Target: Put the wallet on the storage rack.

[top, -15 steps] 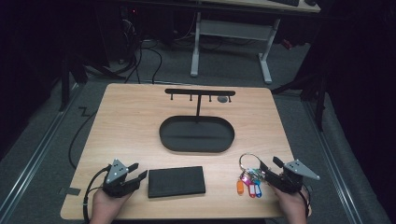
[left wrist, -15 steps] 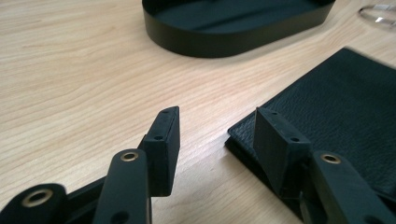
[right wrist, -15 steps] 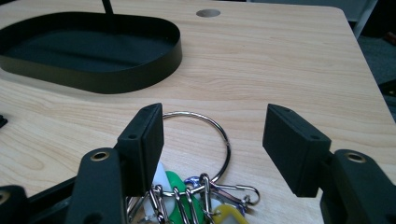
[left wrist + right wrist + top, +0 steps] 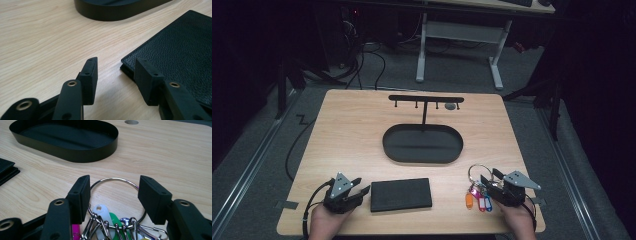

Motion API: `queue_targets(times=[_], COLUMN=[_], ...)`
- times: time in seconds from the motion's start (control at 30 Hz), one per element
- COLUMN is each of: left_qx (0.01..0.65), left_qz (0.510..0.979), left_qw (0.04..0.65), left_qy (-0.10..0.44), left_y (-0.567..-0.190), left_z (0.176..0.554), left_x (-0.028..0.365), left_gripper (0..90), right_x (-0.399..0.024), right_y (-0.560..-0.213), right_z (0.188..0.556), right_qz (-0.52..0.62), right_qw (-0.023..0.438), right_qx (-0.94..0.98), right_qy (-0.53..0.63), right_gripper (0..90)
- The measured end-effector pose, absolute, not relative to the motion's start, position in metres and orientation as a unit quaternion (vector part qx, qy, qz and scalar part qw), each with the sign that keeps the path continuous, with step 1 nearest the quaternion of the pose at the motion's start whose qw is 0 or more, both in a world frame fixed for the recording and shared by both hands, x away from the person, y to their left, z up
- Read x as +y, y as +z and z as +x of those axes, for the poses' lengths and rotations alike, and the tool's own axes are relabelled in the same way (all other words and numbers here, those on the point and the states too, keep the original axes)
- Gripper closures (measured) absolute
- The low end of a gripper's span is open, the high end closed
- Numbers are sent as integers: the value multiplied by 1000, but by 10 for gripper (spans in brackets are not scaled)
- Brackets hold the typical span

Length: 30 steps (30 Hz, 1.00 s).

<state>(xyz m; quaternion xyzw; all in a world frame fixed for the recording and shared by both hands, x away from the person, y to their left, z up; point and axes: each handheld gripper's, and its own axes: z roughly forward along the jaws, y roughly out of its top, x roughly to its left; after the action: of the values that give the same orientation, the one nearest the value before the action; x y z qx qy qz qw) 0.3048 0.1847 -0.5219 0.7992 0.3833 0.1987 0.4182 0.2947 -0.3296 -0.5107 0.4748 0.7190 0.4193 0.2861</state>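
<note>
A black leather wallet (image 4: 401, 194) lies flat near the table's front edge. My left gripper (image 4: 360, 190) sits just left of it, open, with the wallet's corner (image 4: 130, 63) close to its right jaw. A bunch of coloured key tags (image 4: 478, 201) on a large metal ring (image 4: 475, 171) lies at the front right. My right gripper (image 4: 486, 181) is open, its jaws standing either side of the ring (image 4: 117, 181) without closing on it. A black oval tray (image 4: 423, 144) with an upright hook rack (image 4: 426, 99) stands mid-table.
The wooden table (image 4: 352, 125) has a round grommet hole (image 4: 451, 106) near the back. Desk legs (image 4: 422, 50) and cables (image 4: 372, 60) stand on the grey floor beyond the table. A cable (image 4: 292, 150) trails off the left edge.
Both grippers stay in nearly the same place; the right one has eased slightly towards the key ring.
</note>
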Motion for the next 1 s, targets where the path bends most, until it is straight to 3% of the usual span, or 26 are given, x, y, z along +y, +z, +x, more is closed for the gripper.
queue_targets(times=[0.07, 0.37, 1.0], left_qx=[379, 375, 295], left_qz=[801, 837, 873], left_qw=[413, 351, 344], left_qy=[211, 191, 179], left_y=[-518, -527, -526], left_z=[298, 280, 244], left_x=[188, 184, 144], left_gripper=[639, 809, 756], right_x=[-328, -330, -328], right_y=[-510, -504, -504], right_z=[296, 298, 296], right_qz=[470, 481, 478], right_qw=[288, 293, 302], right_qx=[722, 705, 706], right_qy=[417, 431, 427], right_gripper=[462, 510, 494])
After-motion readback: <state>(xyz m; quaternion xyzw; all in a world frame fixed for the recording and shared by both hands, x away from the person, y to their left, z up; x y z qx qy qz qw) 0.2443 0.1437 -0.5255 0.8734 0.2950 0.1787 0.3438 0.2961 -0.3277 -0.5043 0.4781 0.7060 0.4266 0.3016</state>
